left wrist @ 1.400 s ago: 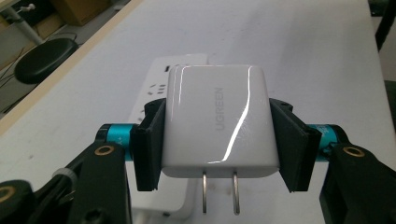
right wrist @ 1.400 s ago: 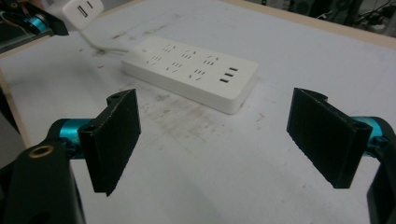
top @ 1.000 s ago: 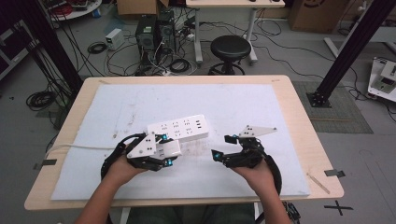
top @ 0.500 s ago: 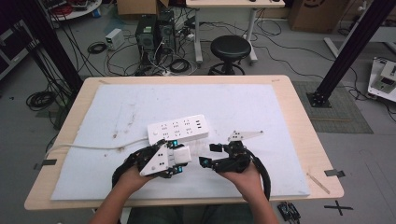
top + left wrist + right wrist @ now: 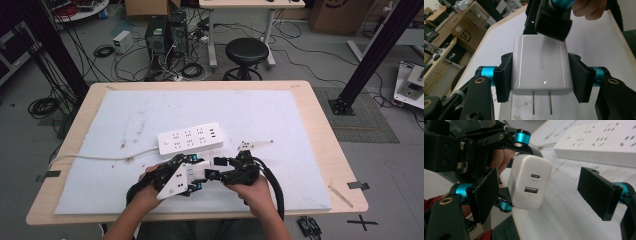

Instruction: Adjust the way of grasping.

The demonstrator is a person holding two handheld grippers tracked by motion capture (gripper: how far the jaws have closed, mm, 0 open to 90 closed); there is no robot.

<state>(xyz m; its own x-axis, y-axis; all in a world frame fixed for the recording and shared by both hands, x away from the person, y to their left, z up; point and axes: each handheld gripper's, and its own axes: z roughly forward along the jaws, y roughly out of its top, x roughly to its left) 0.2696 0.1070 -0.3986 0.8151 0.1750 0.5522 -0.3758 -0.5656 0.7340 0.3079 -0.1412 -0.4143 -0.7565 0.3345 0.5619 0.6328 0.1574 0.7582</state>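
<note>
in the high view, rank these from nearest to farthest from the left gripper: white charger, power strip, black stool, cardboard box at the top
1. white charger: clamped in the left gripper, at the near edge of the table.
2. power strip: on the white mat just beyond the grippers.
3. black stool: on the floor past the table's far edge.
4. cardboard box: at the top of the view, behind the computer towers.

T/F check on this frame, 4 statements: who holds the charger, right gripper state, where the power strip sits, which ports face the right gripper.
1. The left gripper is clamped on the white charger. True.
2. The right gripper is shut on the charger. False: its jaws stand open on either side.
3. The charger is plugged into the power strip. False: its prongs are bare, and the strip lies apart on the table.
4. The charger's port end faces the right gripper. True.
</note>
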